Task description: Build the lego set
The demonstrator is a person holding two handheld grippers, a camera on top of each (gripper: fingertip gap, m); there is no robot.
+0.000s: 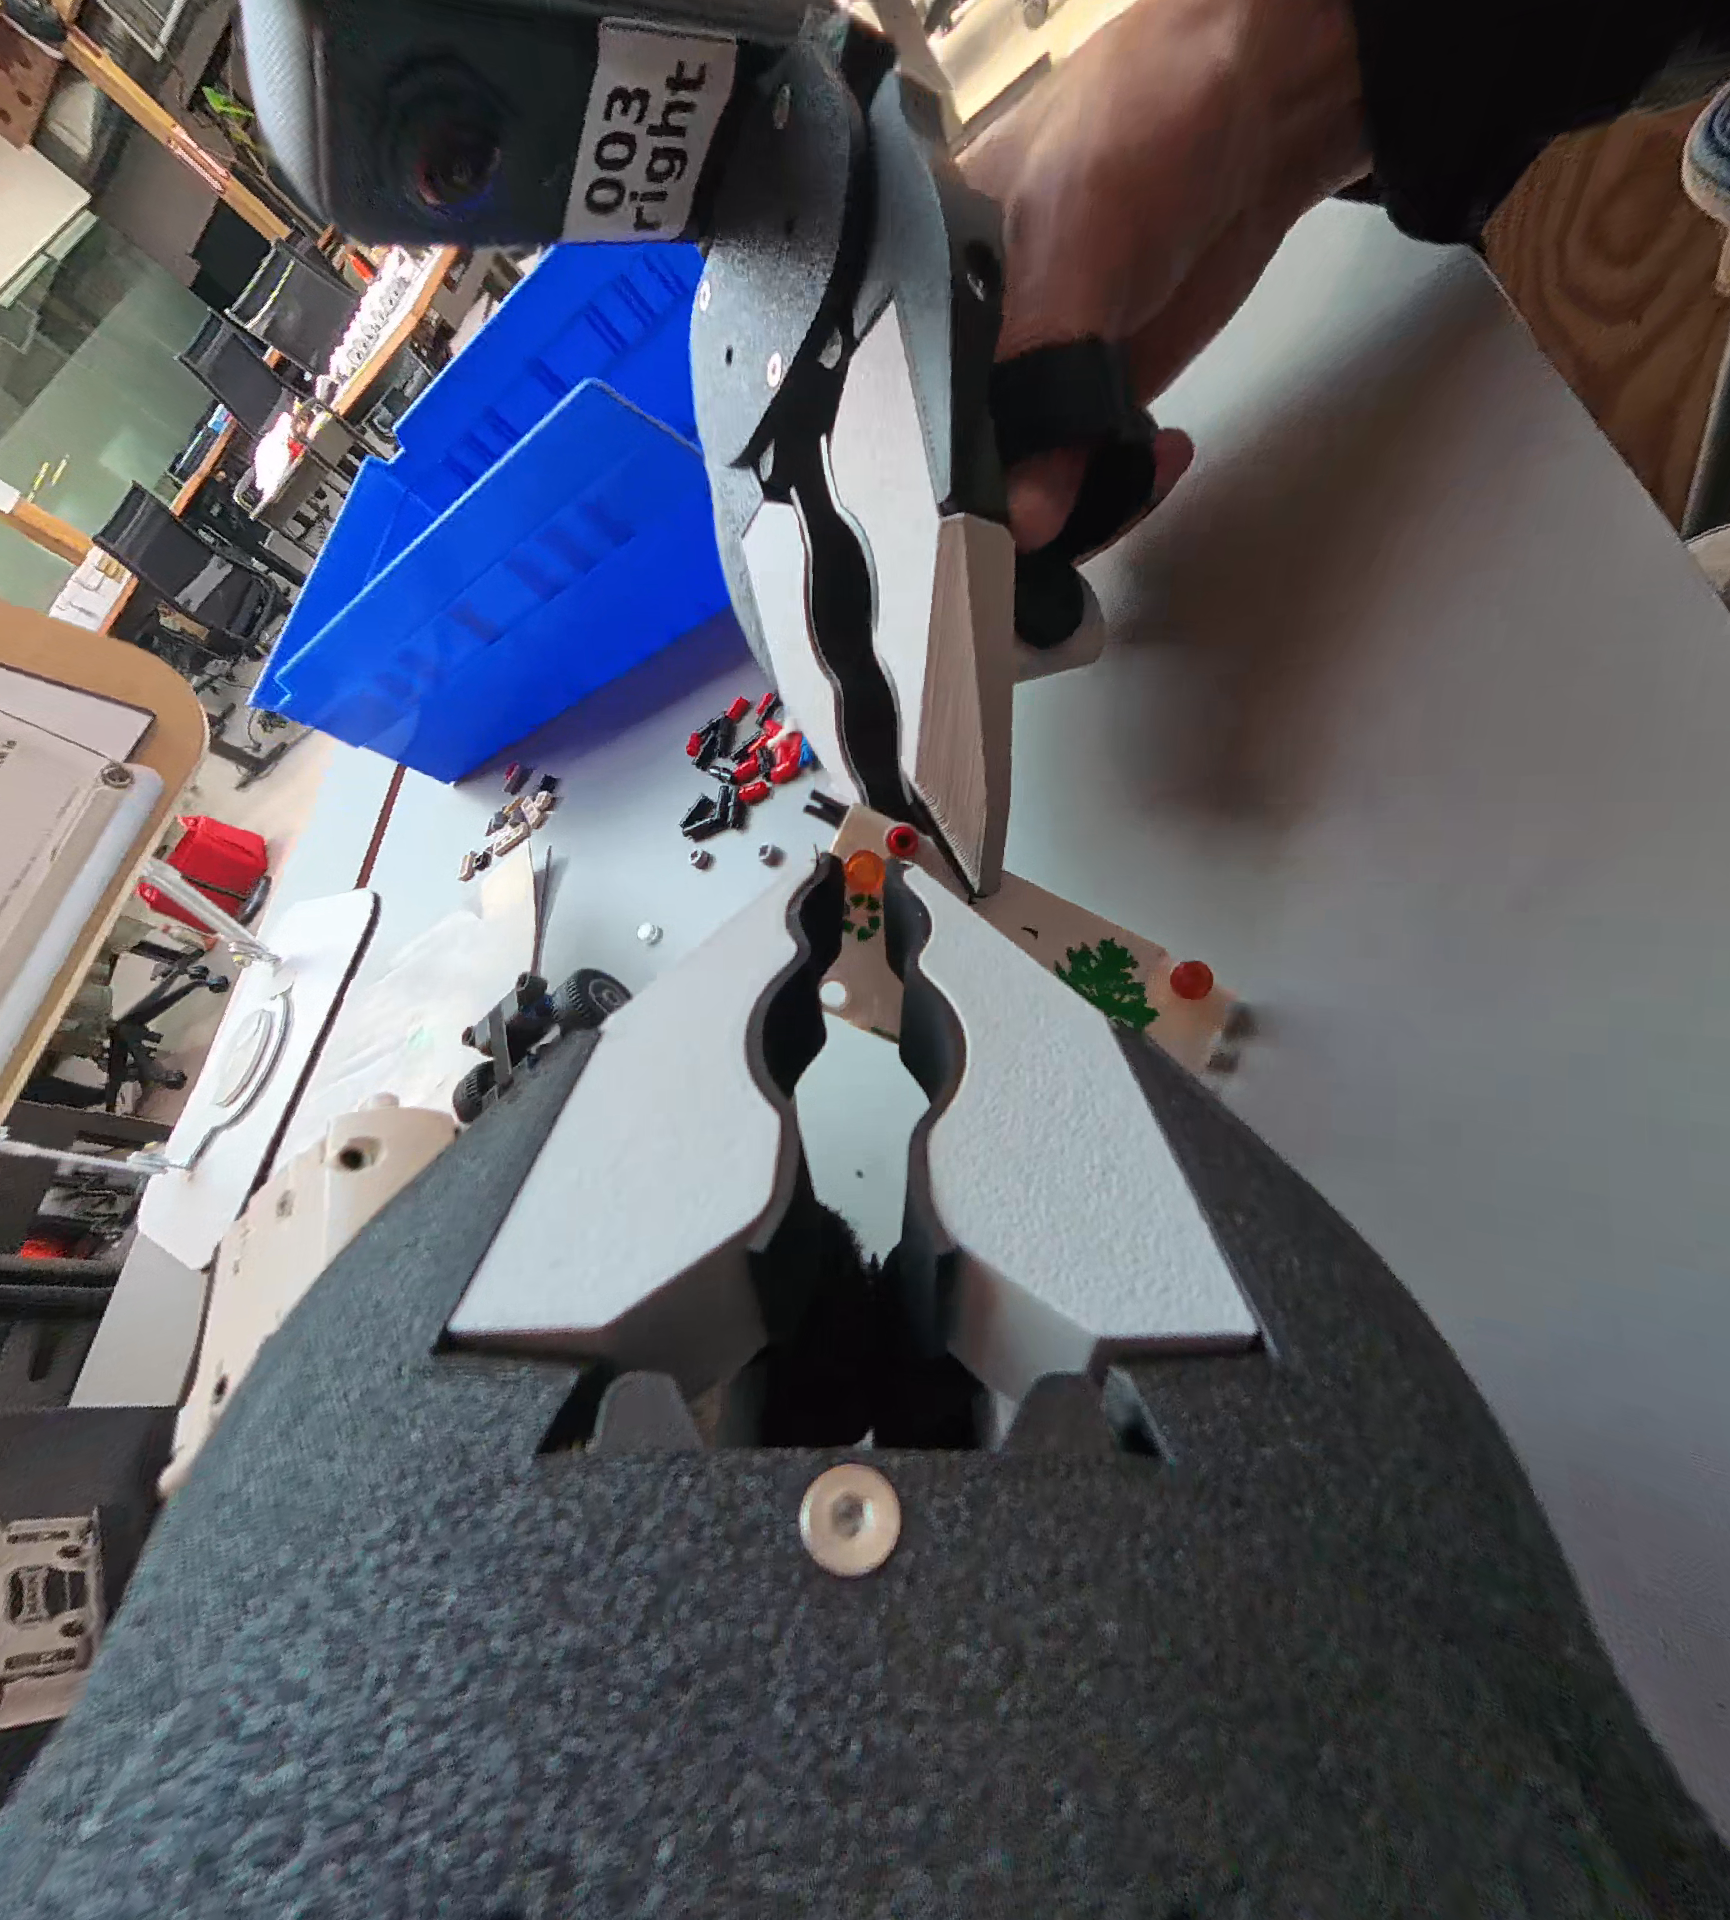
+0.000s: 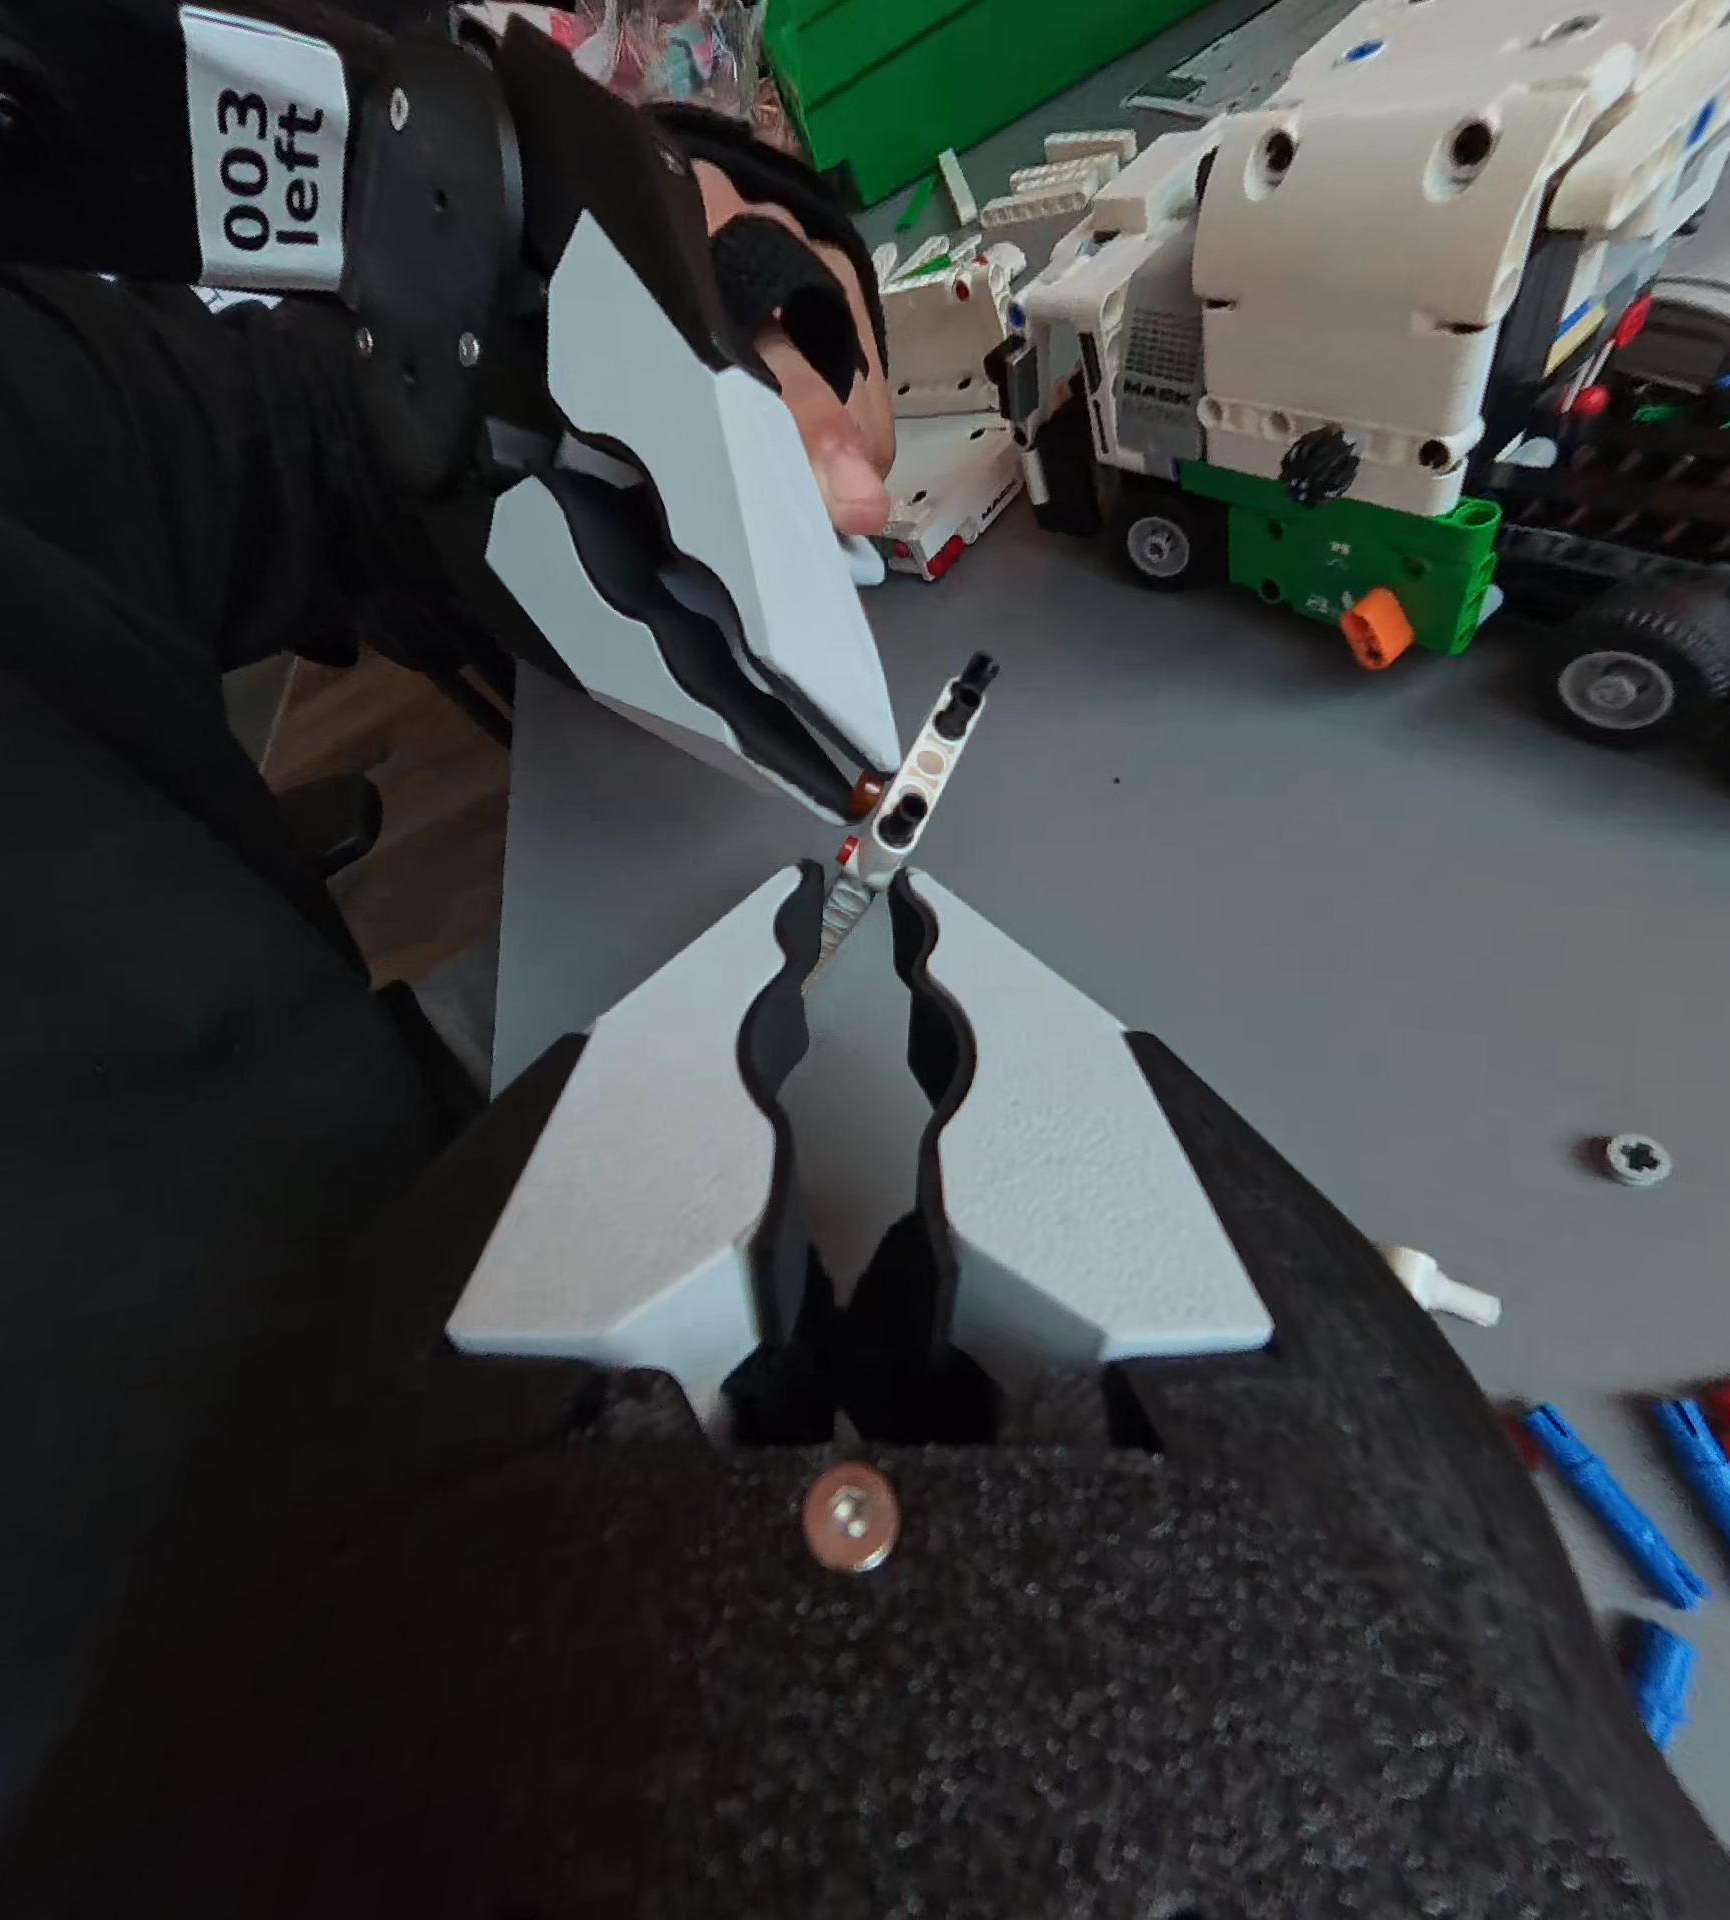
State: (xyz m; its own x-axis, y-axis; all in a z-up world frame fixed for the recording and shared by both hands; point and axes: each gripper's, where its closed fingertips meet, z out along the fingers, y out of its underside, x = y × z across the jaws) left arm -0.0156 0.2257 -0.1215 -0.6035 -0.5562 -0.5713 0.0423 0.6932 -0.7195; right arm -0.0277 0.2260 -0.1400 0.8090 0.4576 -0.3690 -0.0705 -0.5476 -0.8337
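My left gripper (image 1: 859,878) is shut on a small orange round stud (image 1: 863,869) and holds it against a white toy panel (image 1: 1037,925). The panel bears a green tree sticker (image 1: 1105,982) and red studs (image 1: 1191,979). My right gripper (image 1: 949,857) reaches down from above and pinches the panel's edge. In the right wrist view, my right gripper (image 2: 848,883) is shut on the panel (image 2: 928,769), seen edge-on with black pins in its holes. The left gripper (image 2: 856,795) presses the orange stud (image 2: 866,795) against the panel's side. Both are held above the grey table (image 2: 1256,935).
Blue bins (image 1: 528,540) stand behind a pile of small red and black pieces (image 1: 747,758). A white and green toy truck (image 2: 1308,364) stands at the back right, a green bin (image 2: 944,73) behind it. Blue pins (image 2: 1609,1517) lie at the right. The table edge (image 2: 502,831) runs at the left. Both grippers' tips are close together, under 4 cm apart.
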